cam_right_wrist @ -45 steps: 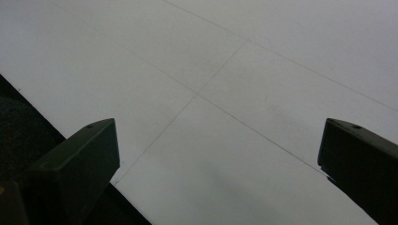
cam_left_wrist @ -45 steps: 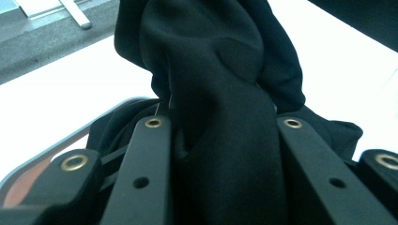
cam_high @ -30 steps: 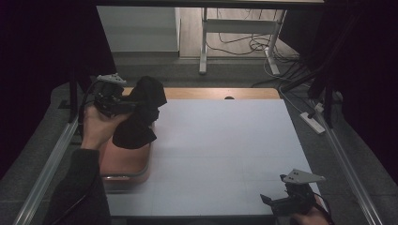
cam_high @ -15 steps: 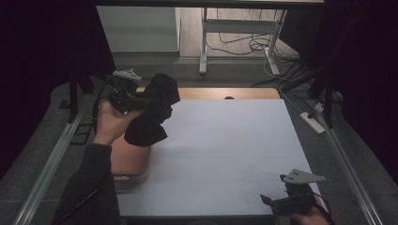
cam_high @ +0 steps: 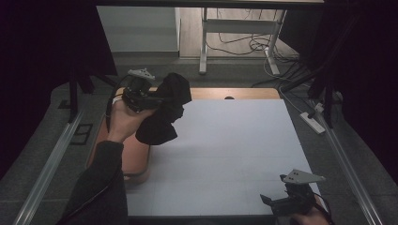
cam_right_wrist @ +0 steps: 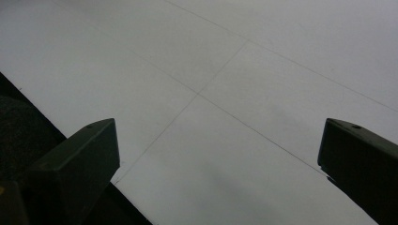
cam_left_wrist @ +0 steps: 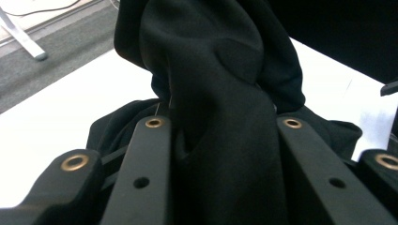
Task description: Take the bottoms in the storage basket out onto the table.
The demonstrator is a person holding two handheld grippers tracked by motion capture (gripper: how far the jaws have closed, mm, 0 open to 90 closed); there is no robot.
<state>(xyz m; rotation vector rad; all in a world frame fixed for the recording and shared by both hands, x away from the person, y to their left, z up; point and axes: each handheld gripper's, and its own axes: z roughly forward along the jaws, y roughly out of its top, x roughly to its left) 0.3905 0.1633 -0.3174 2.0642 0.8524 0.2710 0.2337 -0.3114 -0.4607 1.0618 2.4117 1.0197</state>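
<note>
I take this for a lab or recording room rather than a home. My high view looks down on a counter [cam_high: 225, 150] covered in a plain white sheet, with grey metal rails [cam_high: 47, 168] running along both sides like a camera frame. Black curtains [cam_high: 42, 47] hang to the left and right and shut the space in. Beyond the far edge I see grey carpet, the white metal legs of a desk [cam_high: 202, 42], loose cables [cam_high: 263, 44] heaped on the floor under it, and a white power strip [cam_high: 312, 122] lying at the right.
</note>
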